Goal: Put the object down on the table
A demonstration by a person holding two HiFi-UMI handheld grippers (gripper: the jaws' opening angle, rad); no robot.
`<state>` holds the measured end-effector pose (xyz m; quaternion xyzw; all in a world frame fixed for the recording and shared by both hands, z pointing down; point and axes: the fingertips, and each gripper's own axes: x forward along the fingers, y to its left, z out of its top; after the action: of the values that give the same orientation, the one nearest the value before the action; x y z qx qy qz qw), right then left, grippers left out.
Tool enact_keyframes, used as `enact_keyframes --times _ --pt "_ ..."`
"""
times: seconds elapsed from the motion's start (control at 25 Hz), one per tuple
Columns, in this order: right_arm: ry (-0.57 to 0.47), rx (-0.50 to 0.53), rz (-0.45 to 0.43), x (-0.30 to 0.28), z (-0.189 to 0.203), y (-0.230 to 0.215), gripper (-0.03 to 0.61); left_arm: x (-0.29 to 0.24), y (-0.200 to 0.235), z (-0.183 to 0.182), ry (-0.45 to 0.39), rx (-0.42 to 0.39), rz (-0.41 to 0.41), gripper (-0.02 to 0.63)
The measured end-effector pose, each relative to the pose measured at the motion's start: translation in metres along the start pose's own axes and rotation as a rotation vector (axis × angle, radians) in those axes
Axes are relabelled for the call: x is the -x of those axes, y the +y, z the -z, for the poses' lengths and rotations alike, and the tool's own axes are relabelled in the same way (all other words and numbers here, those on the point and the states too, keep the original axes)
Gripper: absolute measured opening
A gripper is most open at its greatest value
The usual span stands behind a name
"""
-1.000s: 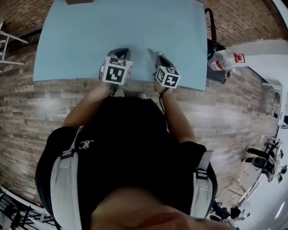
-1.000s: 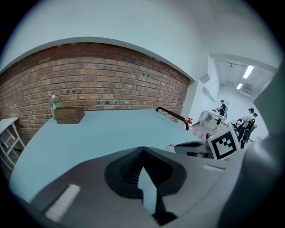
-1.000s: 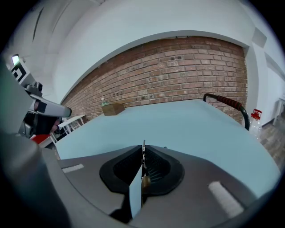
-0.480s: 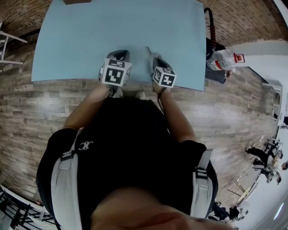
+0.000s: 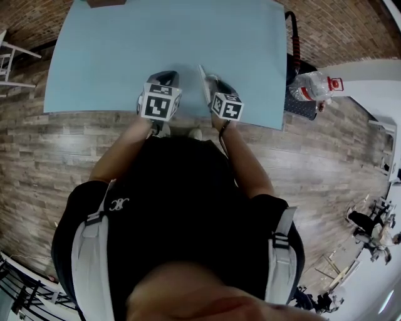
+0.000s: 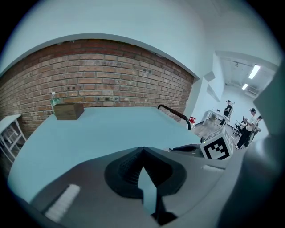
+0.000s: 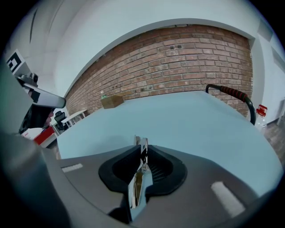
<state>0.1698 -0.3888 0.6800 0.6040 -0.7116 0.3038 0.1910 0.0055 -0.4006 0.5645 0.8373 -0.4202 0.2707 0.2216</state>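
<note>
A thin shiny metal tool (image 7: 139, 178) with a small spring stands edge-on between the jaws of my right gripper (image 7: 141, 153), which is shut on it. In the head view the tool (image 5: 202, 76) sticks out ahead of the right gripper (image 5: 210, 83), over the near edge of the light blue table (image 5: 169, 37). I cannot tell whether it touches the tabletop. My left gripper (image 5: 165, 78) hovers beside it to the left. Its jaws (image 6: 141, 150) meet at the tips with nothing between them.
A brown box (image 5: 106, 2) sits at the table's far edge, in front of the brick wall (image 6: 111, 71). A black handle with a red grip (image 5: 292, 31) and a water bottle (image 5: 311, 83) stand off the table's right side. Wooden floor lies below.
My right gripper has shifted slightly left and forward with the tool, whose tip now points further over the table. The left gripper has barely moved.
</note>
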Motion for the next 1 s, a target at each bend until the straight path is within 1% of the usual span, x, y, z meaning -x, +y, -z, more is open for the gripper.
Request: enact_keyframes --times 0.44,0.64,0.72,0.8,1.0 --pt "0.019 0.015 -0.035 -0.012 0.001 -0.014 0.072 -0.011 -0.007 -0.005 0.017 -0.006 -0.032 0.0" --pt "0.01 0.019 -0.046 -0.015 -0.003 -0.016 0.066 -0.016 -0.01 -0.008 0.017 -0.016 -0.032 -0.002" --pt "0.002 0.028 -0.041 -0.015 -0.006 -0.019 0.064 -0.019 -0.012 -0.011 0.016 -0.019 -0.03 -0.002" --pt "-0.013 0.035 -0.036 -0.015 -0.011 -0.024 0.078 -0.022 -0.014 -0.014 0.017 -0.022 -0.029 -0.002" --pt "-0.053 0.012 -0.029 -0.014 -0.022 -0.033 0.103 -0.025 -0.015 -0.019 0.017 -0.032 -0.028 -0.001"
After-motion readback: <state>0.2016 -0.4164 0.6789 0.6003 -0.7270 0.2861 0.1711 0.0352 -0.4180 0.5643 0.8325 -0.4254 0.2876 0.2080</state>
